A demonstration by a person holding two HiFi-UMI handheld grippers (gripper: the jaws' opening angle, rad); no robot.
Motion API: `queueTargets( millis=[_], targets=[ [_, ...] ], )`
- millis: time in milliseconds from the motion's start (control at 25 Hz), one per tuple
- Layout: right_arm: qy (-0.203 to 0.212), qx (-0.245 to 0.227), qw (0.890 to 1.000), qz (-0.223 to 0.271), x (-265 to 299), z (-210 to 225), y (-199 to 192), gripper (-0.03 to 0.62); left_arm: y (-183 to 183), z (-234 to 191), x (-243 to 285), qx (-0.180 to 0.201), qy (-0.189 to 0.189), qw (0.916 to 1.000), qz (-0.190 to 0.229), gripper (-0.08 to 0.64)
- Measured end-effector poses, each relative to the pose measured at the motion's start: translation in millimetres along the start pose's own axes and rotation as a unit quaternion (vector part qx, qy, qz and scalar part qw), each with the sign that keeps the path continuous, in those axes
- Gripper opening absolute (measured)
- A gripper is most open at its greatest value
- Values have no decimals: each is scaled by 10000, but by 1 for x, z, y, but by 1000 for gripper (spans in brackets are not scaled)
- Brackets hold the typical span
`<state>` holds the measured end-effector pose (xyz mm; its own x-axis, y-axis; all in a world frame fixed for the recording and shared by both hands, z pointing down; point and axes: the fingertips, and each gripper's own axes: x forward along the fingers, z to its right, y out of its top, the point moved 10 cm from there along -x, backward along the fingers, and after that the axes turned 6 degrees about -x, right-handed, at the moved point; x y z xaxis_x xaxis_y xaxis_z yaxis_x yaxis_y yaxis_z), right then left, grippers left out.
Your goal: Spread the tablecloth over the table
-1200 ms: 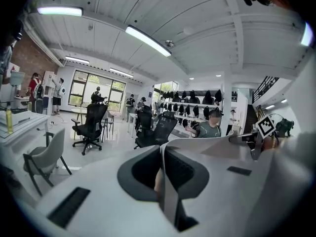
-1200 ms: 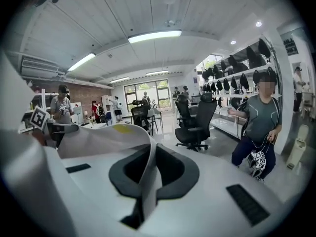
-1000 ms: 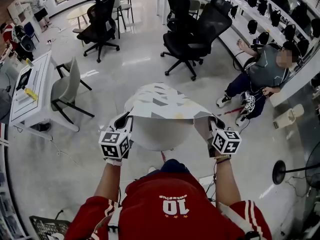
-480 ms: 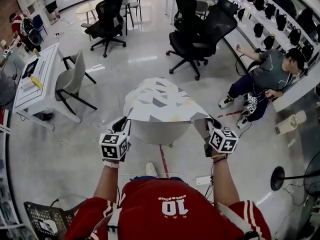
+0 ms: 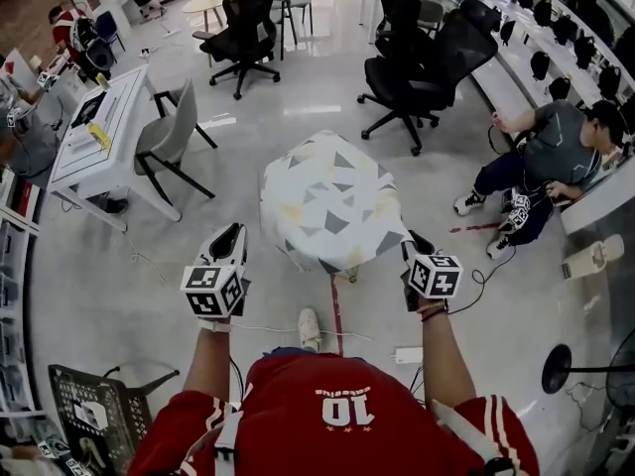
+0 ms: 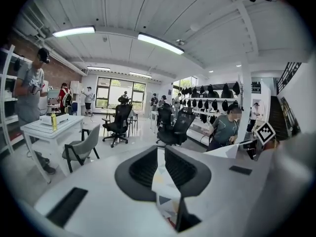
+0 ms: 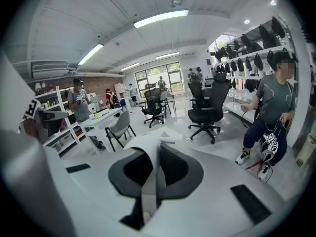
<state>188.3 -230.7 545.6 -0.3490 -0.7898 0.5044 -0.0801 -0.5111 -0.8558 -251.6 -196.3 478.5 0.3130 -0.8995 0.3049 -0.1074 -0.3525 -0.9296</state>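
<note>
The tablecloth (image 5: pixel 327 201), white with grey and yellow triangles, lies billowed over the table in the middle of the head view, and it hides the table. My left gripper (image 5: pixel 230 234) is at its near left, and in the head view a gap of floor shows between them. In the left gripper view the jaws (image 6: pixel 160 169) are shut on a patterned strip of cloth (image 6: pixel 165 186). My right gripper (image 5: pixel 412 246) touches the cloth's near right edge. Its jaws (image 7: pixel 154 177) are shut on a white fold of cloth (image 7: pixel 148 191).
Black office chairs (image 5: pixel 417 58) stand beyond the table, and a grey chair (image 5: pixel 164 142) and white desk (image 5: pixel 94 137) are at the left. A person (image 5: pixel 541 157) sits on the floor at the right. A wire basket (image 5: pixel 94 419) and a floor cable (image 5: pixel 288 330) are near my feet.
The cloth, held up with its white underside and the round table showing, has dropped over the table pattern side up. Both grippers have come lower and nearer, the left one away from the cloth's edge.
</note>
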Motion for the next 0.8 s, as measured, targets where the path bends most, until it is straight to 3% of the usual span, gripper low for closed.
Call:
queueTargets(
  millis=[160, 320, 520, 800],
  targets=[
    [50, -210, 9995, -239, -5, -8, -15, 32, -16, 9, -17, 41, -78, 9999, -50, 51],
    [77, -483, 9966, -657, -15, -9, -23, 89, -25, 16, -20, 33, -179, 9997, -134, 51],
    [35, -682, 9941, -840, -35, -13, -37, 101, -29, 19, -19, 16, -287, 9995, -137, 51],
    [22, -458, 9987, -205, -79, -10, -29, 104, -33, 38, -20, 55, -512, 9986, -127, 51]
  ],
)
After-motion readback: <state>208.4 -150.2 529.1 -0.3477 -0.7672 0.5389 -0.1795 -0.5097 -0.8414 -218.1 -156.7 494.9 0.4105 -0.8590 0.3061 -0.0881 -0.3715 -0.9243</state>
